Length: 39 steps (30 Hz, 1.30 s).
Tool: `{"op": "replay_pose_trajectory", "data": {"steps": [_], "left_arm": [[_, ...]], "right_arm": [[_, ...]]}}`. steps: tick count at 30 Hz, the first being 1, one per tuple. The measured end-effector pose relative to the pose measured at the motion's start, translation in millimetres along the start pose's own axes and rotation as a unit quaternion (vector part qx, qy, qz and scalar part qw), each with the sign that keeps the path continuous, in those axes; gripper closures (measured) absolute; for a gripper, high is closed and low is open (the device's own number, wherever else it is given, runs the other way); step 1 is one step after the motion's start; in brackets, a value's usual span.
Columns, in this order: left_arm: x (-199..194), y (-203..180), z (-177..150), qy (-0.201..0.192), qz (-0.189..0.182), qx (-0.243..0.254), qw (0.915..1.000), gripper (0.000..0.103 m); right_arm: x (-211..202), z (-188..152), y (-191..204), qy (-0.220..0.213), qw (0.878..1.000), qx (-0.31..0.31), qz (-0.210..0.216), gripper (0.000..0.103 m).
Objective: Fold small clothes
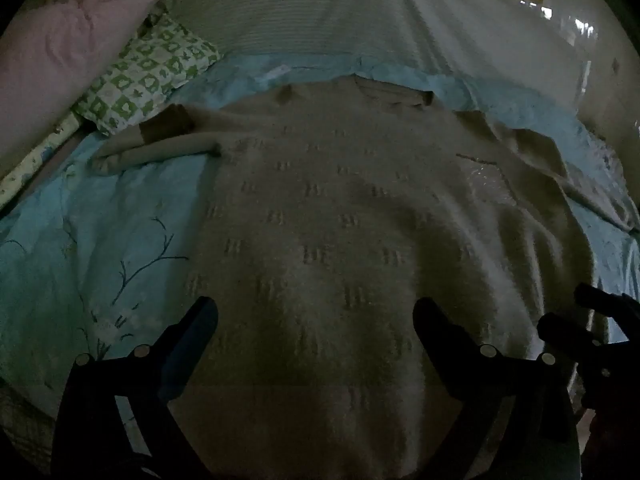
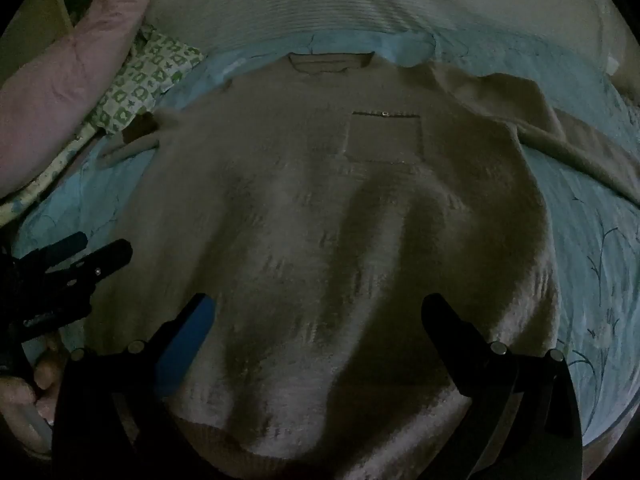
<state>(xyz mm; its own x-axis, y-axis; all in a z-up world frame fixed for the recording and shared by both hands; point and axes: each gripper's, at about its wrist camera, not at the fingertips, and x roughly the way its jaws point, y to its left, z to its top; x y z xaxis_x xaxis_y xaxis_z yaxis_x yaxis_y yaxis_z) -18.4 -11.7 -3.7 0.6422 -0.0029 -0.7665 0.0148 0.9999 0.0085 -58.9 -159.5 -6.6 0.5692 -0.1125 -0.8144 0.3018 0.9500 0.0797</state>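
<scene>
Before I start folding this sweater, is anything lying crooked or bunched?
The sweater lies mostly flat on the blue bedsheet, but the sleeves differ: the left sleeve is doubled back on itself near the green patterned pillow, while the right sleeve trails outward. Soft ripples cross the body.

Both grippers are black, the left gripper (image 1: 316,320) and right gripper (image 2: 320,316) each showing round silver screws. The right gripper's one finger pad (image 2: 188,344) is blue. Bare fingers (image 2: 44,372) show at lower left
</scene>
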Motion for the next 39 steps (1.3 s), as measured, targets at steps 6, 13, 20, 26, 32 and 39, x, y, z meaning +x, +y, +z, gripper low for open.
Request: {"op": "replay_pose_trajectory", "data": {"steps": [6, 13, 20, 26, 32, 39], "left_arm": [[-5, 2, 8, 0.006, 0.011, -0.009, 0.9999, 0.004], [-4, -4, 12, 0.004, 0.02, -0.006, 0.9998, 0.004], [0, -11, 19, 0.004, 0.028, -0.004, 0.9996, 0.004], [5, -14, 21, 0.004, 0.032, -0.002, 0.9995, 0.004], [8, -17, 21, 0.006, 0.034, -0.003, 0.9994, 0.004], [10, -21, 18, 0.008, 0.033, -0.001, 0.9994, 0.004]], "right_arm": [[0, 1, 5, 0.002, 1.0, 0.004, -0.001, 0.0], [0, -1, 5, -0.002, 1.0, 0.006, 0.002, 0.0], [-1, -2, 2, -0.003, 1.0, 0.007, 0.007, 0.0], [-2, 0, 0, -0.004, 1.0, 0.006, 0.007, 0.0], [-3, -1, 1, -0.004, 1.0, 0.008, 0.009, 0.0], [-4, 1, 1, -0.006, 1.0, 0.01, 0.01, 0.0]]}}
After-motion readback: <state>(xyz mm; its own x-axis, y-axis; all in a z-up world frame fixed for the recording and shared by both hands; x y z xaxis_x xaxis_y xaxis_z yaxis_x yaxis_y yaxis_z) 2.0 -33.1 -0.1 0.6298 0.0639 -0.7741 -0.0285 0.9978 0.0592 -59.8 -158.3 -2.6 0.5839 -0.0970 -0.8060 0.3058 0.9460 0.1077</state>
